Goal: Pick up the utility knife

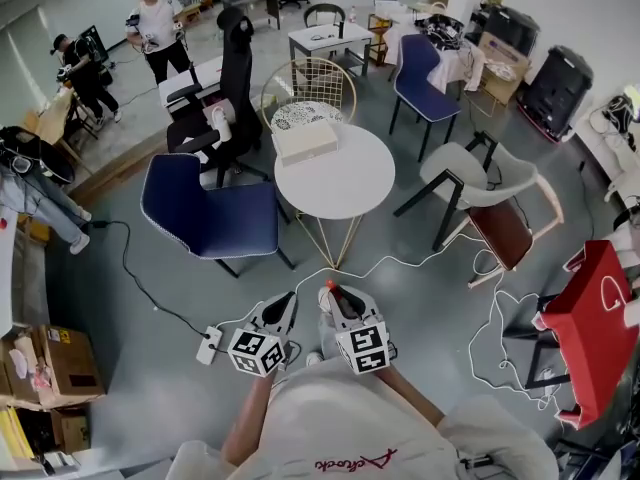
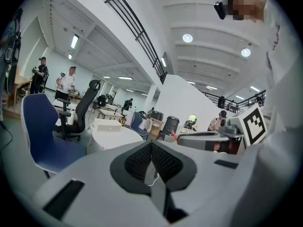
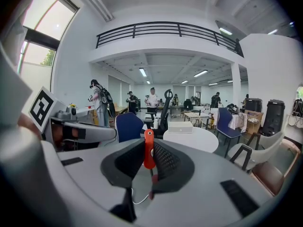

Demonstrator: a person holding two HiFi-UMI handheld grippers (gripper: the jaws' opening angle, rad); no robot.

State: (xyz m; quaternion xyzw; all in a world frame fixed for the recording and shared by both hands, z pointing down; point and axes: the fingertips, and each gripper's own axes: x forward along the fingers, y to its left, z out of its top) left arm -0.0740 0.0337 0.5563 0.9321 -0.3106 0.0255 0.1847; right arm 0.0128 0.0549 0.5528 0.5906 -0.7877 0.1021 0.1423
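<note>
Right tongs (image 3: 149,144) clamp the utility knife (image 3: 148,155), long axis upright (orange end up); left tongs (image 2: 152,146), pressed together and empty, sit just beside.

Side by side, low in frame: left gripper (image 1: 287,299) and right gripper (image 1: 327,299). Red knife (image 1: 331,286) at the right one's tip. Round table (image 1: 352,186) ahead bears white box (image 1: 305,141).

A box (image 1: 305,141) lies on the round table (image 1: 360,188), before it the utility knife (image 3: 148,149) in the right claw (image 1: 333,294)
</note>
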